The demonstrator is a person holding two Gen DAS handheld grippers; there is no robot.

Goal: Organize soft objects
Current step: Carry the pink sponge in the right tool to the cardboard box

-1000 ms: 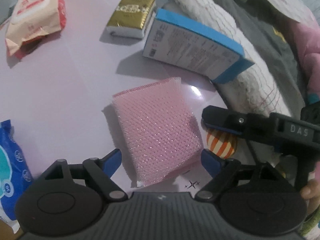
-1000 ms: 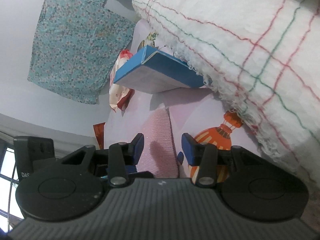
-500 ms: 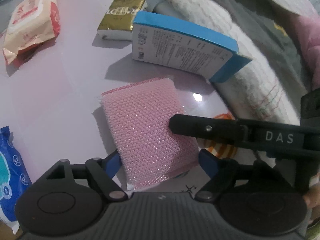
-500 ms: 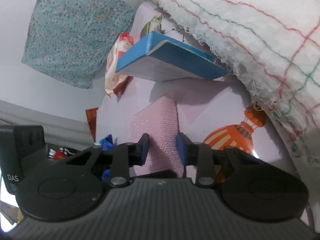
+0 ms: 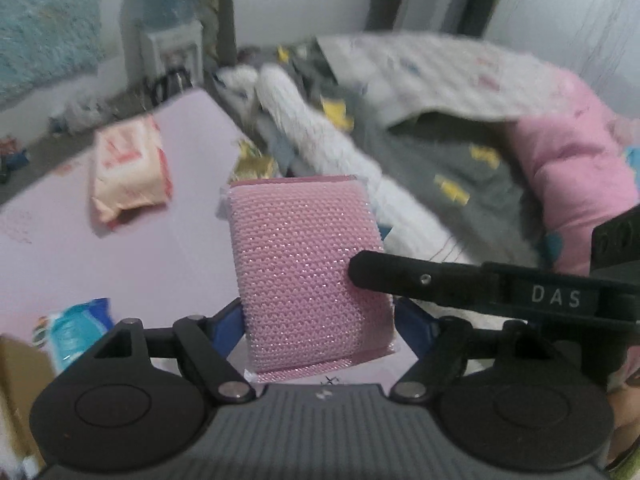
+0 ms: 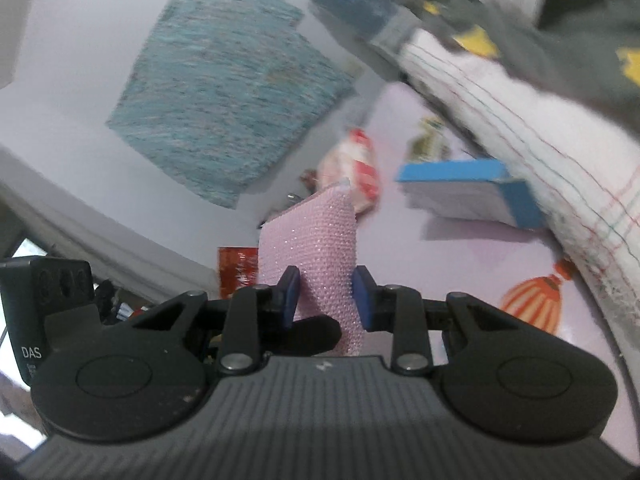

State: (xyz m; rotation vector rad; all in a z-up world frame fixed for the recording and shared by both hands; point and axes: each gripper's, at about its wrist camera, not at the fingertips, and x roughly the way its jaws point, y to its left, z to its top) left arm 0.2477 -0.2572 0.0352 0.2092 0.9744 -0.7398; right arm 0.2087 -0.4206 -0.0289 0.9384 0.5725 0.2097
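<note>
A pink knitted sponge (image 5: 300,264) is lifted off the pale pink table (image 5: 168,232). My right gripper (image 6: 324,300) is shut on the sponge's edge (image 6: 316,248) and holds it upright in the air. In the left wrist view the right gripper's black finger (image 5: 420,278) crosses the sponge from the right. My left gripper (image 5: 320,324) is open, with the sponge hanging between its blue pads; I cannot tell if they touch it.
A peach wet-wipes pack (image 5: 128,168), a gold packet (image 5: 252,166) and a blue packet (image 5: 76,332) lie on the table. A blue-edged box (image 6: 468,192) rests against a white checked blanket (image 6: 560,152). Grey and pink bedding (image 5: 540,184) lies to the right.
The right gripper closed on the sponge and lifted it off the table. Both views tilted upward, showing the wall and bedding. The left gripper stayed open around the sponge.
</note>
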